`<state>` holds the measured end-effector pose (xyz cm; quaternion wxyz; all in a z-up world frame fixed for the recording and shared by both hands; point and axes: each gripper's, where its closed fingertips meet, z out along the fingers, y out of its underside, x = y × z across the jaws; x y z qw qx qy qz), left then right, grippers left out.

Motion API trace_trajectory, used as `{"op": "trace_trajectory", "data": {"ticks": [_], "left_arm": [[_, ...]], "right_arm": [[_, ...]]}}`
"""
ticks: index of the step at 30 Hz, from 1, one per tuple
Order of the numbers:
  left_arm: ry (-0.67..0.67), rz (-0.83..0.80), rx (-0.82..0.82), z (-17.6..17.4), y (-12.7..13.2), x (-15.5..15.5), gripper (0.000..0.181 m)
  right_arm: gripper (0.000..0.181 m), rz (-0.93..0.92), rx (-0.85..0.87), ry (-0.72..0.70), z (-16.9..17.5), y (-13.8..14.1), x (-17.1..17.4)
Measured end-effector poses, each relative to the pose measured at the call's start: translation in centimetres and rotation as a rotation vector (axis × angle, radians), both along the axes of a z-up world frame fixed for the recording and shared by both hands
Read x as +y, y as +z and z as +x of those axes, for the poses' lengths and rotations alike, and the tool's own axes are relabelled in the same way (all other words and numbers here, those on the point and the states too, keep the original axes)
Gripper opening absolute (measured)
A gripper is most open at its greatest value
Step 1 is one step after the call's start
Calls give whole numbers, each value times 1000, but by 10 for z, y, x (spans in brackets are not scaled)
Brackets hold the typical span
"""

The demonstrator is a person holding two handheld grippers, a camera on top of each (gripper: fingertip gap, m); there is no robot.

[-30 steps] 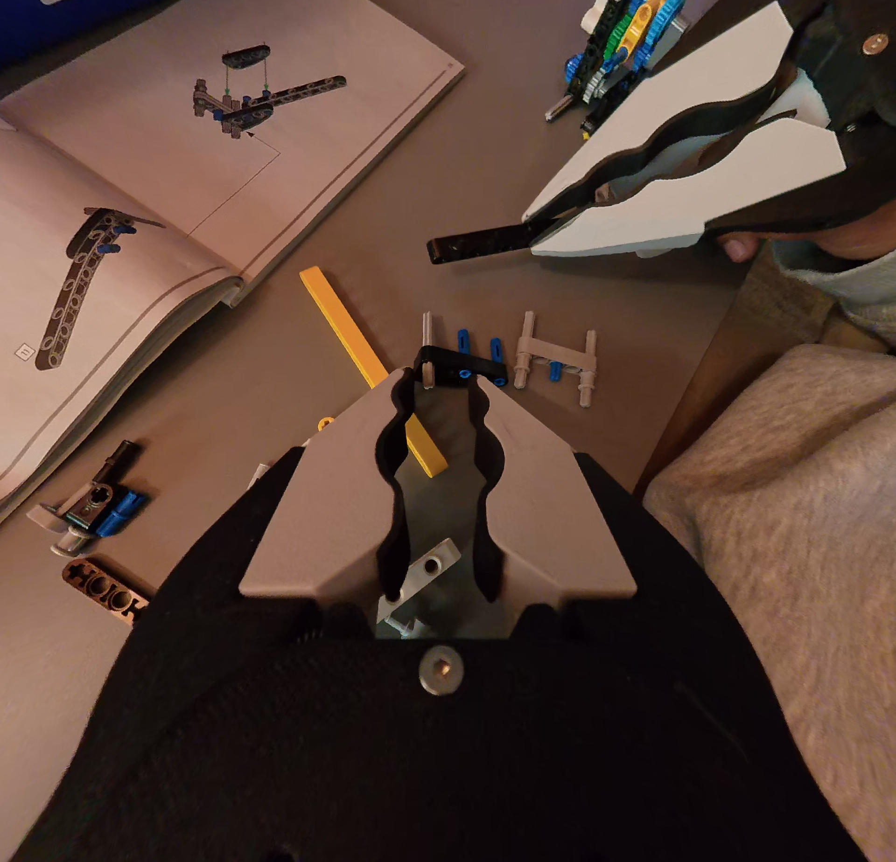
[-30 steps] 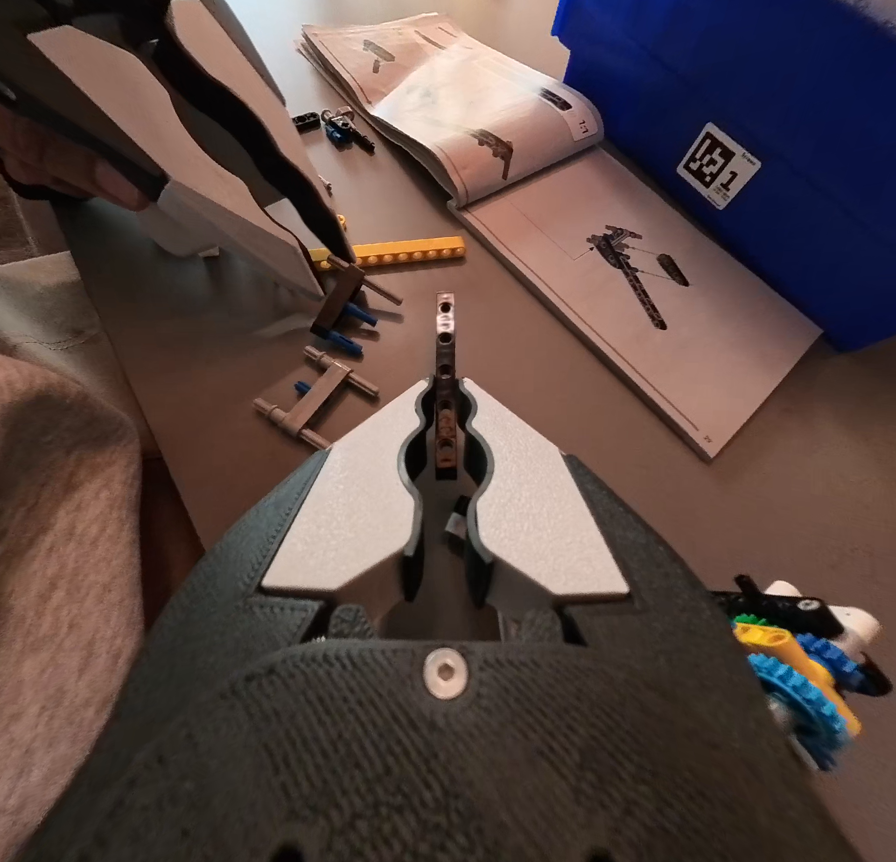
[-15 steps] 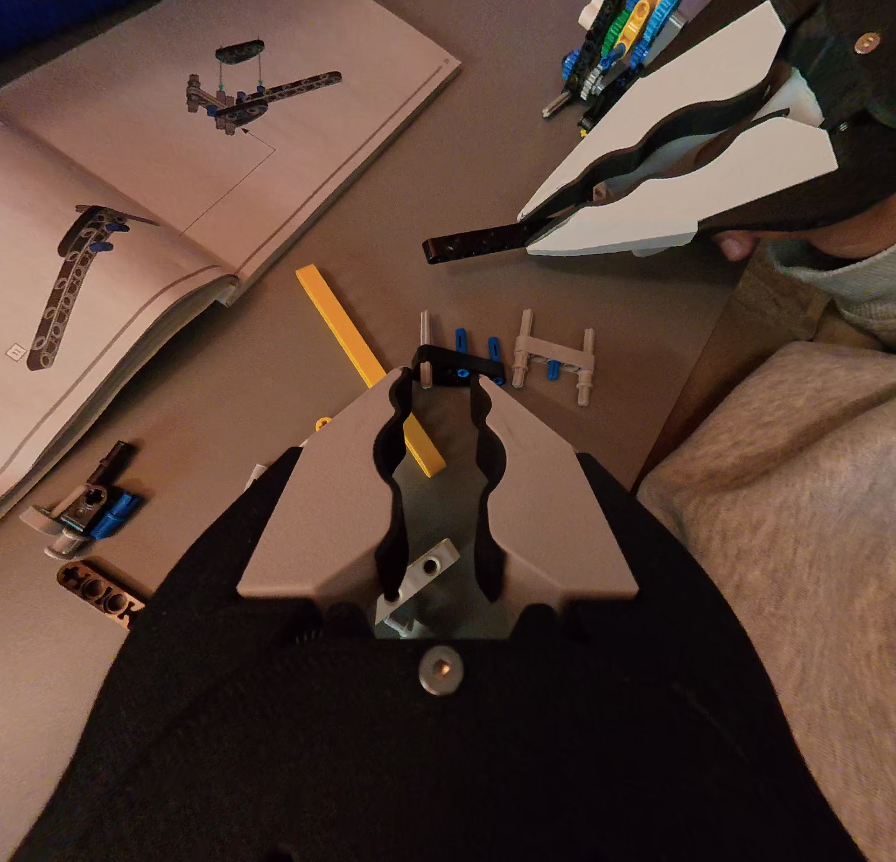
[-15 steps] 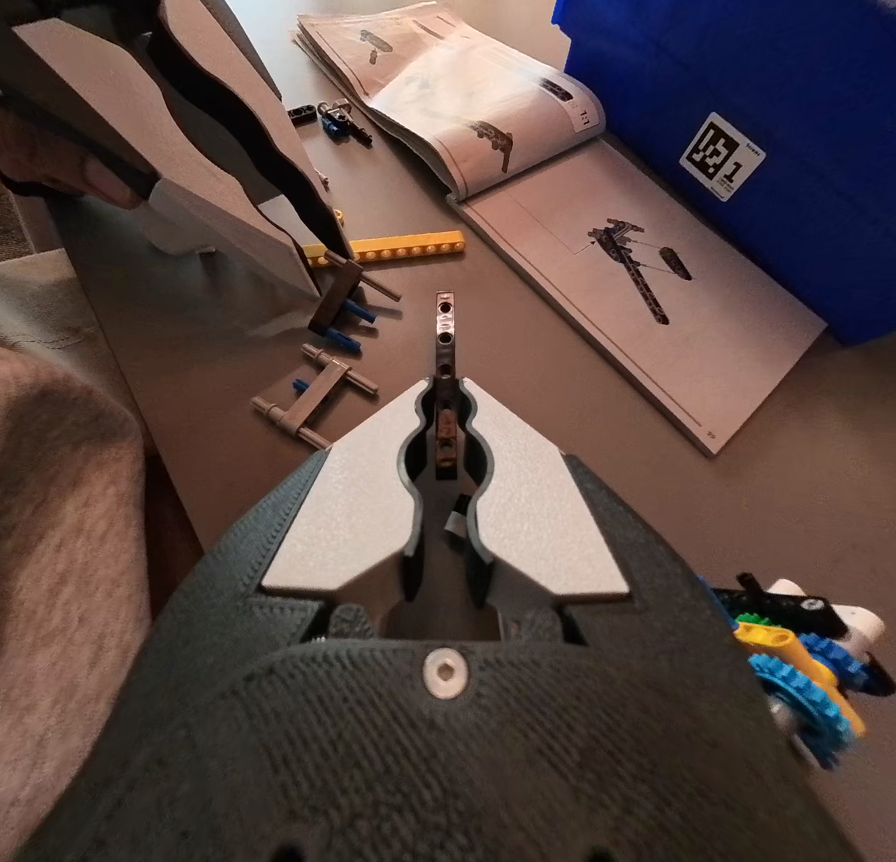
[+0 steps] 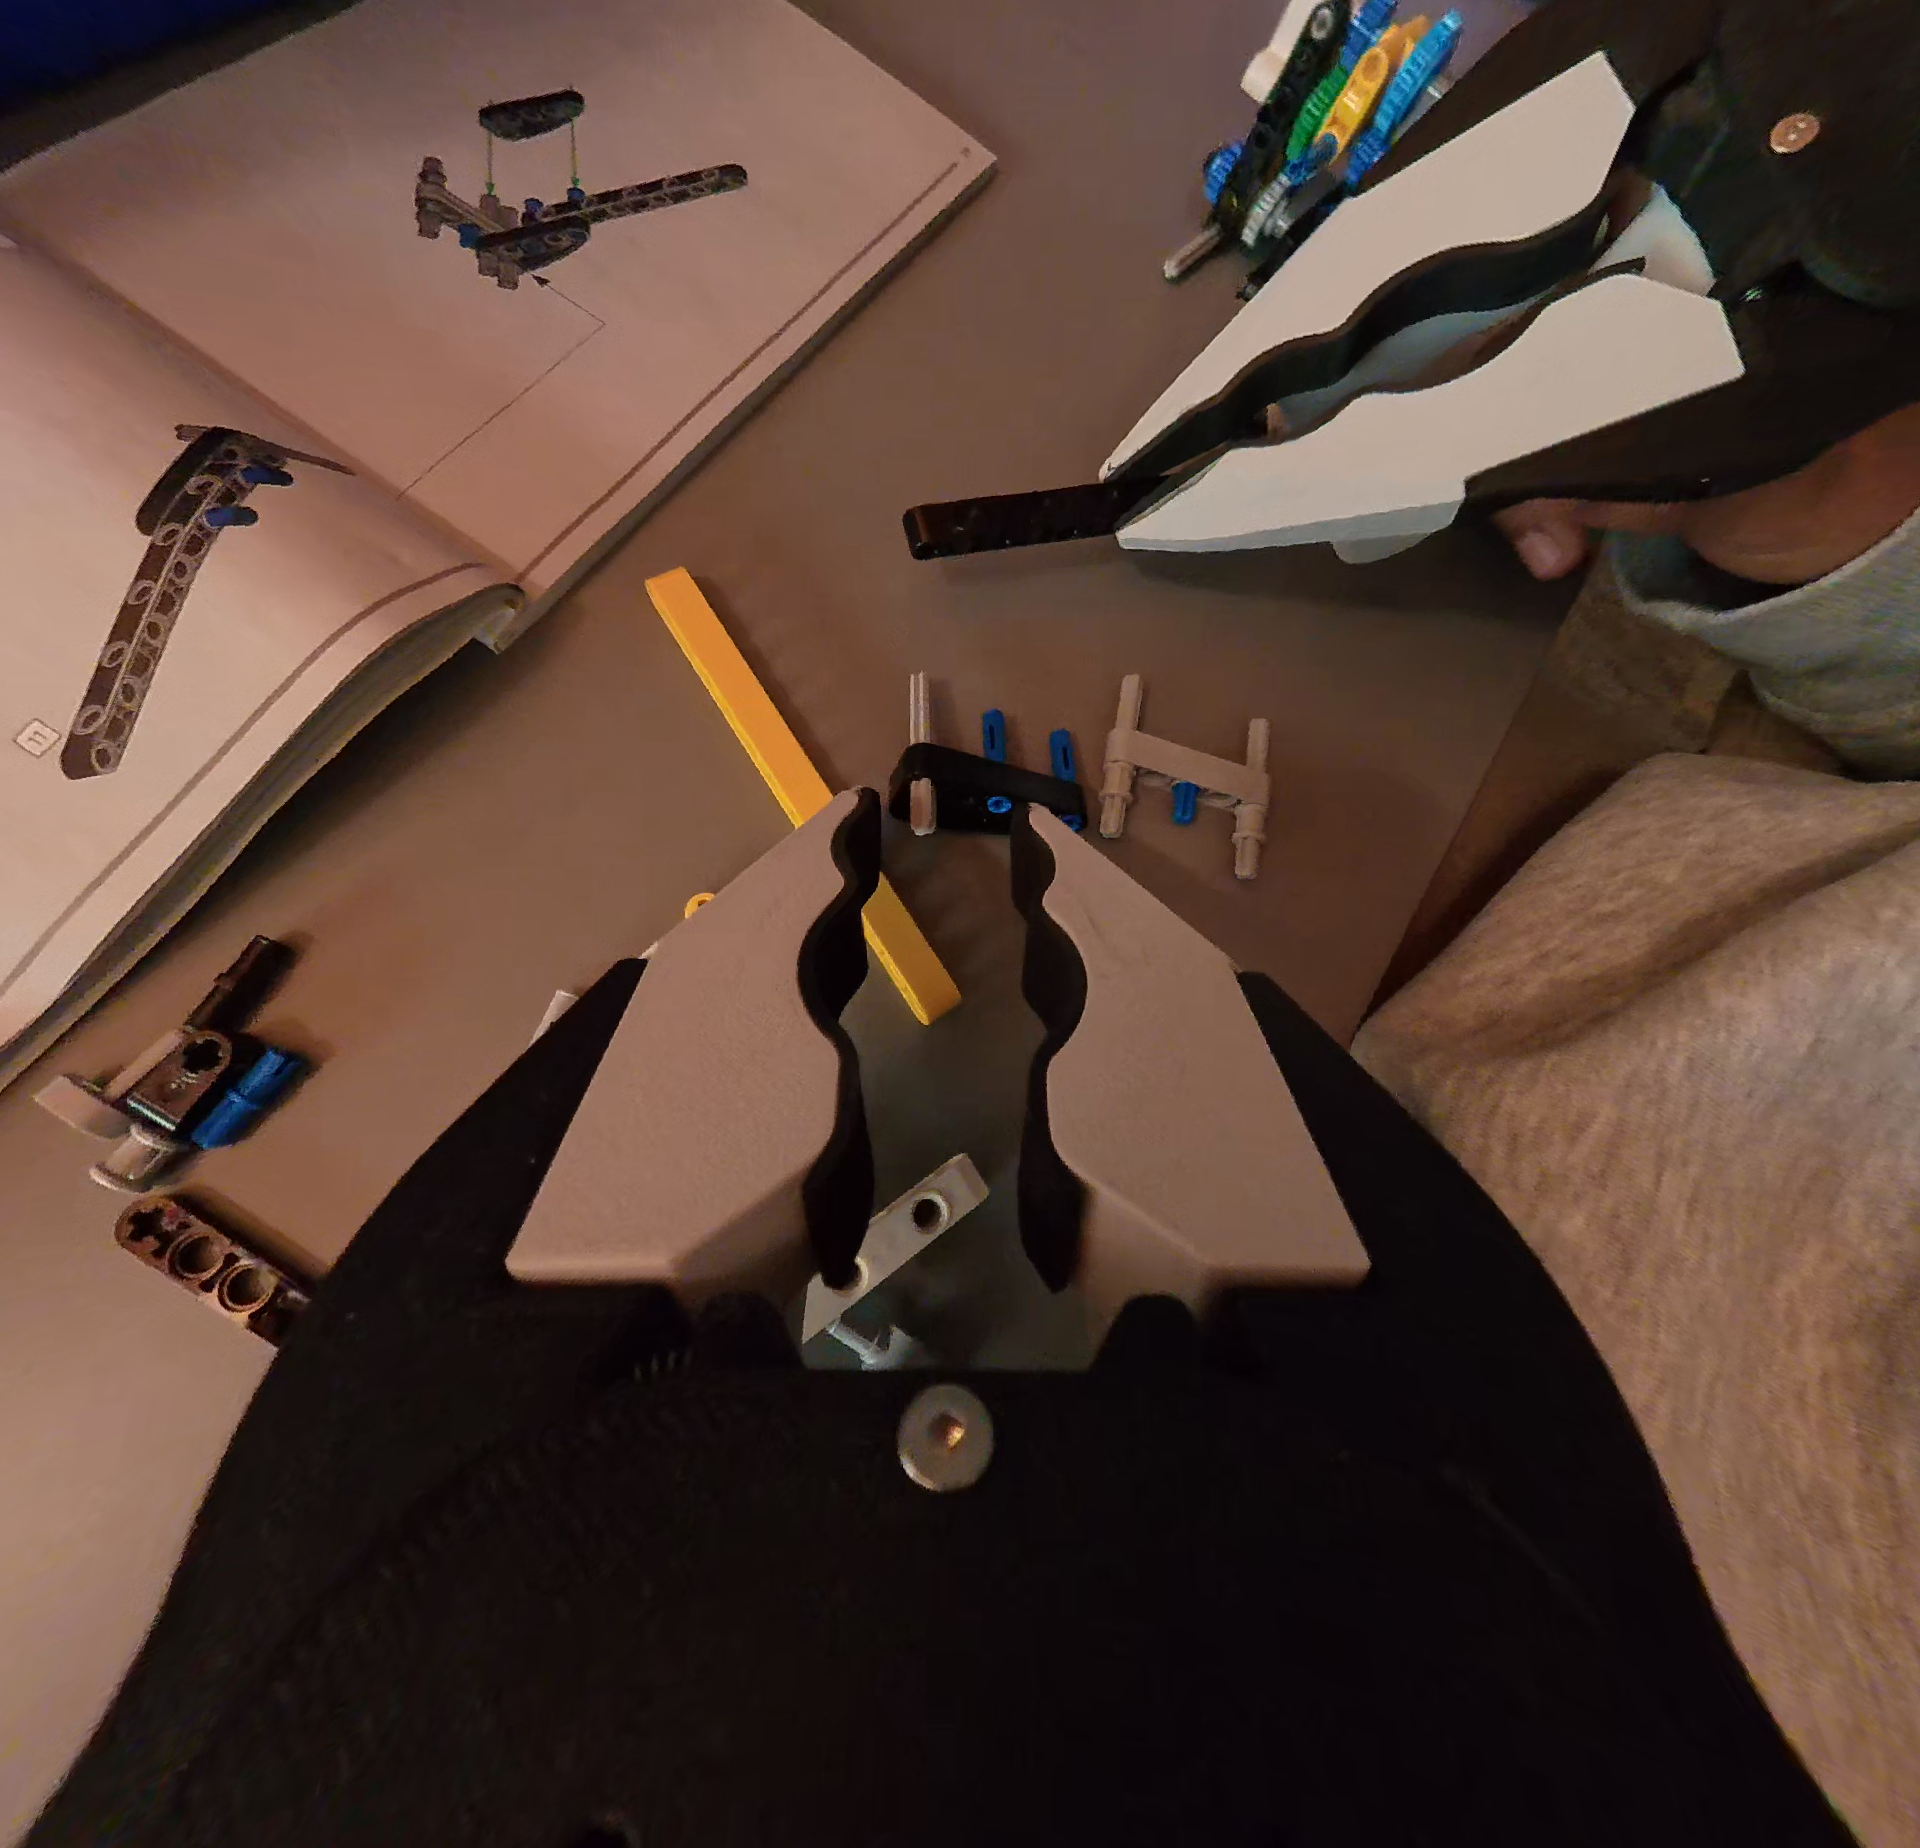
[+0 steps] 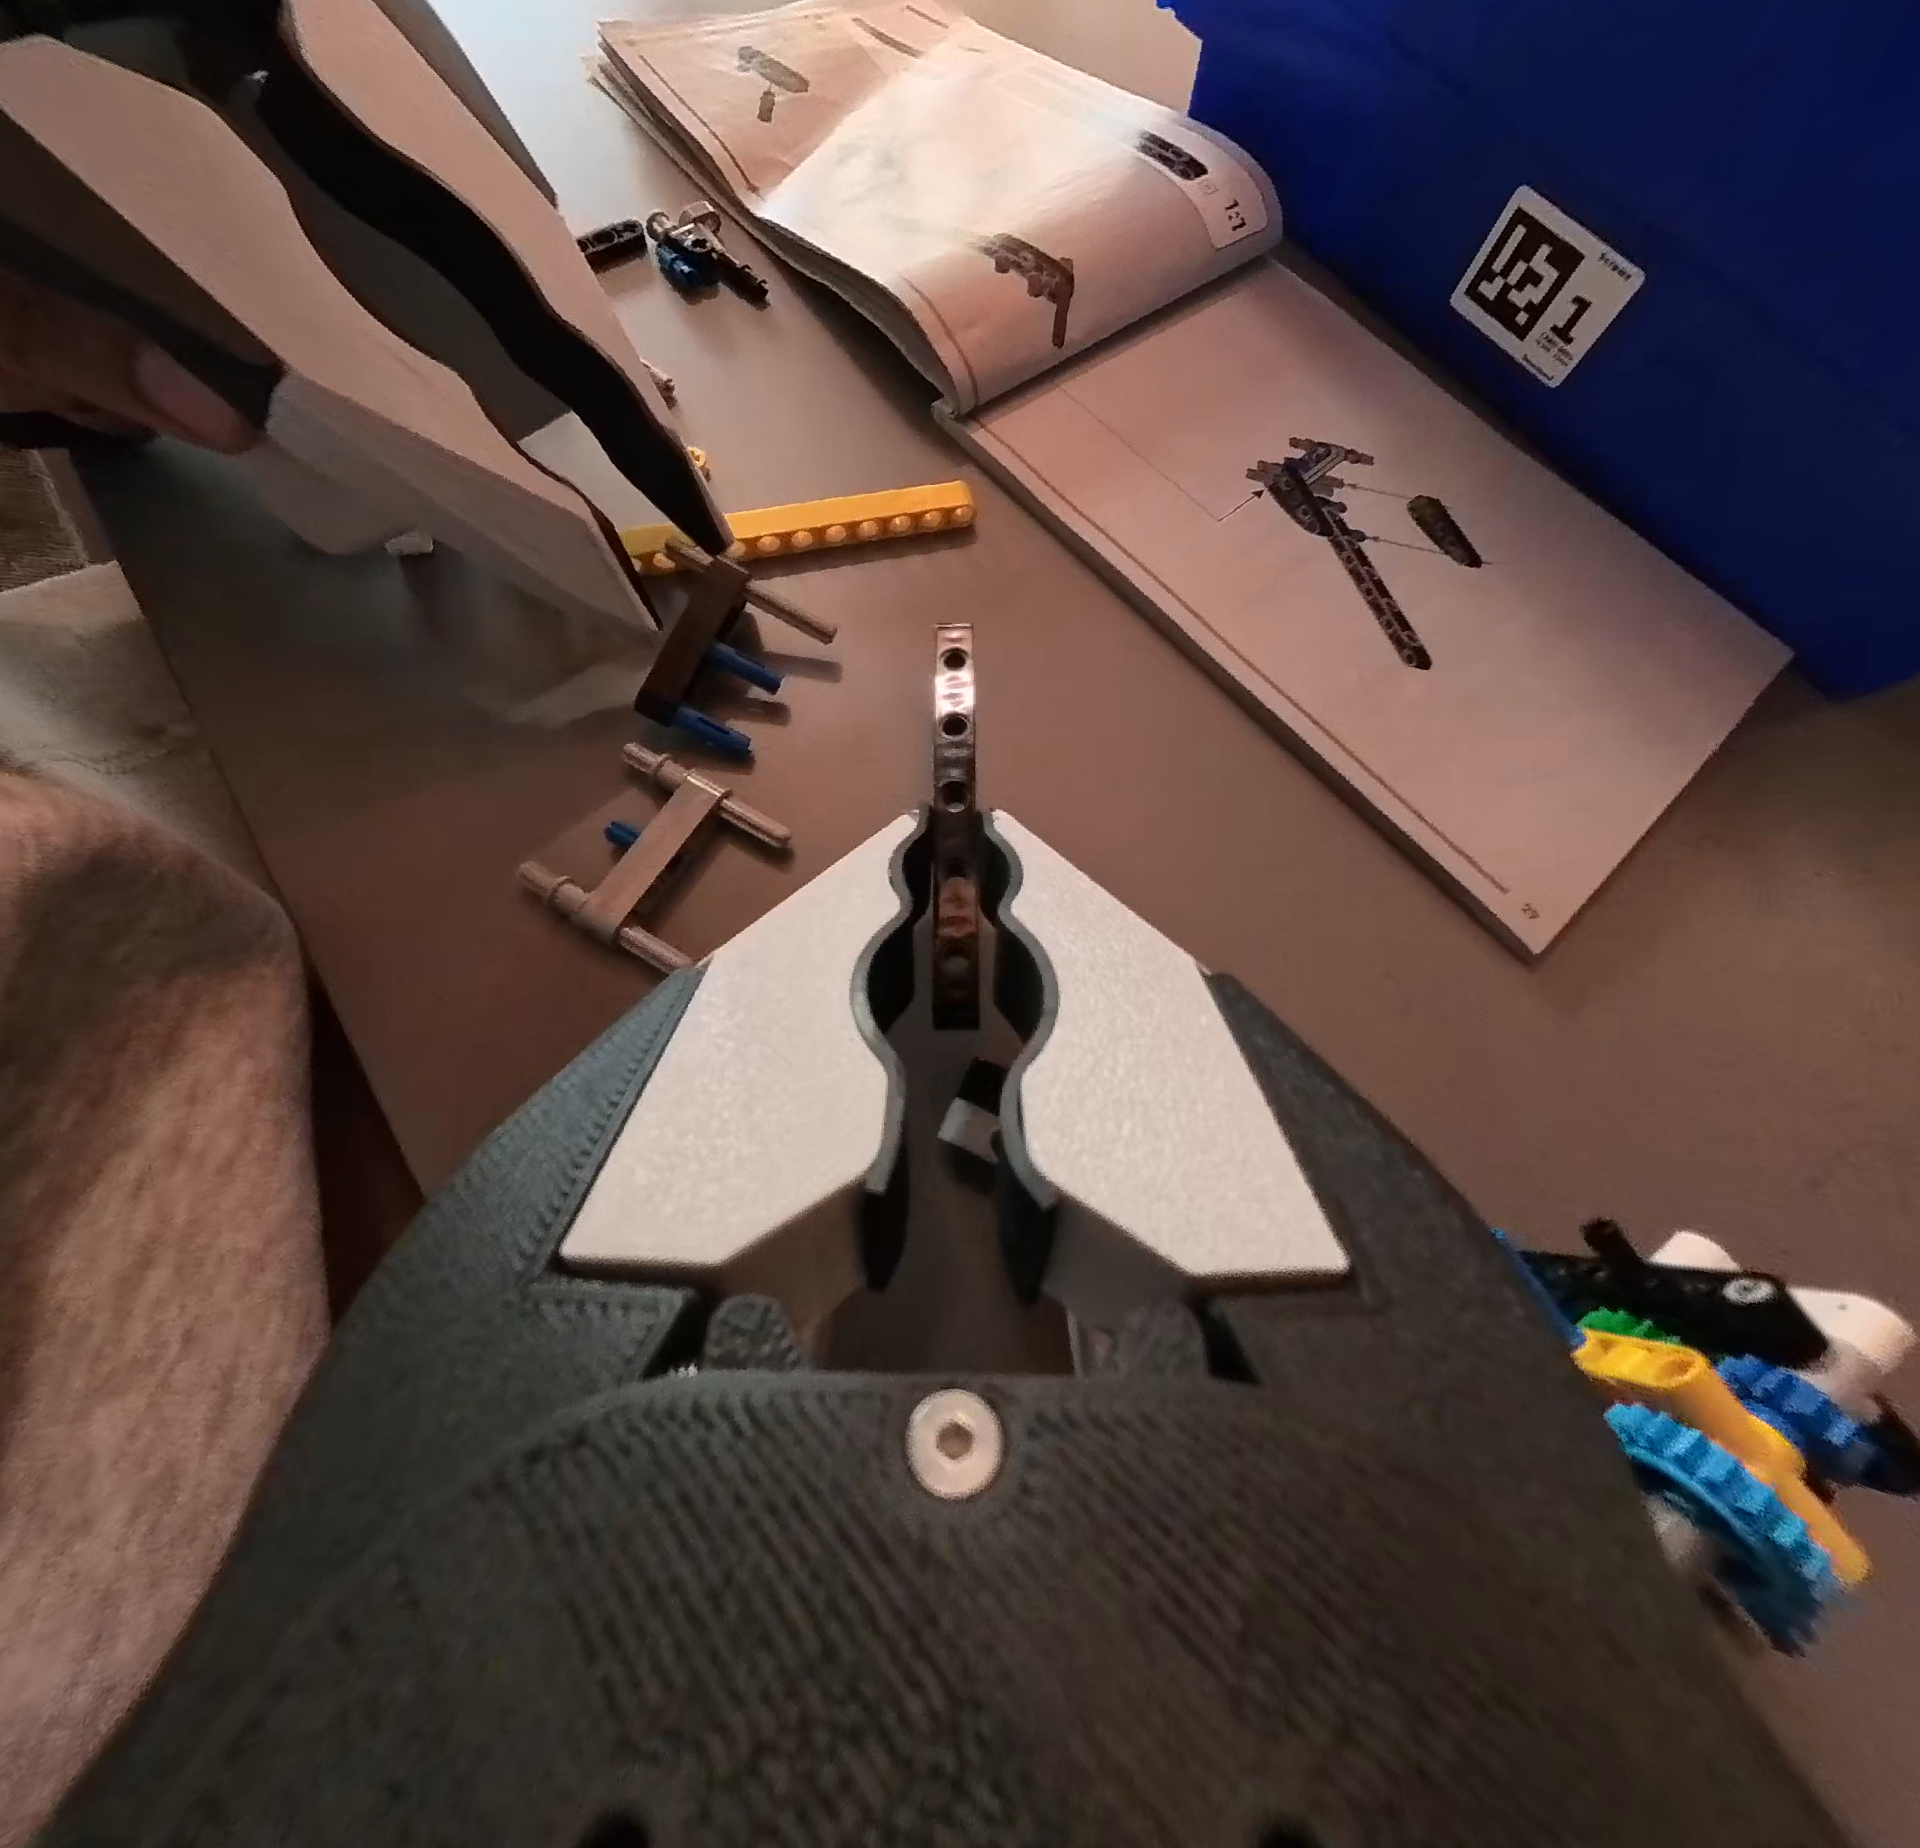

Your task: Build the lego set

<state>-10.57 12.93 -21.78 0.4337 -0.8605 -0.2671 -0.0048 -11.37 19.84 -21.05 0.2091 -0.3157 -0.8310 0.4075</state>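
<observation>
Plainly the long black beam (image 6: 954, 749) is light, stiff and slick plastic, clamped at one end in the right gripper (image 6: 953, 824) and held above the table (image 5: 1039, 344); a grip on its flat sides looks safest. Just off the parted tips of the left gripper (image 5: 940, 811) lies the short black beam (image 5: 982, 788) with blue pins; it is small, likely to skid, and best pinched across its width, beside the grey frame (image 5: 1184, 768) and yellow beam (image 5: 790, 780).

Dim, warm light tints both views brownish. Soft shadows fall on the matte brown worktop (image 5: 1039, 364). Wide-angle bending curves the edges, and the colourful geared plastic assembly (image 6: 1704, 1383) is blurred.
</observation>
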Motion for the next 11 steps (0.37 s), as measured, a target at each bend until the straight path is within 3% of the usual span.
{"op": "trace_trajectory", "data": {"ticks": [6, 11], "left_arm": [[13, 99, -31, -3, 12, -2, 22], [127, 395, -99, -25, 58, -23, 22]], "right_arm": [[7, 7, -4, -13, -2, -1, 1], [7, 44, 18, -13, -2, -3, 1]]}}
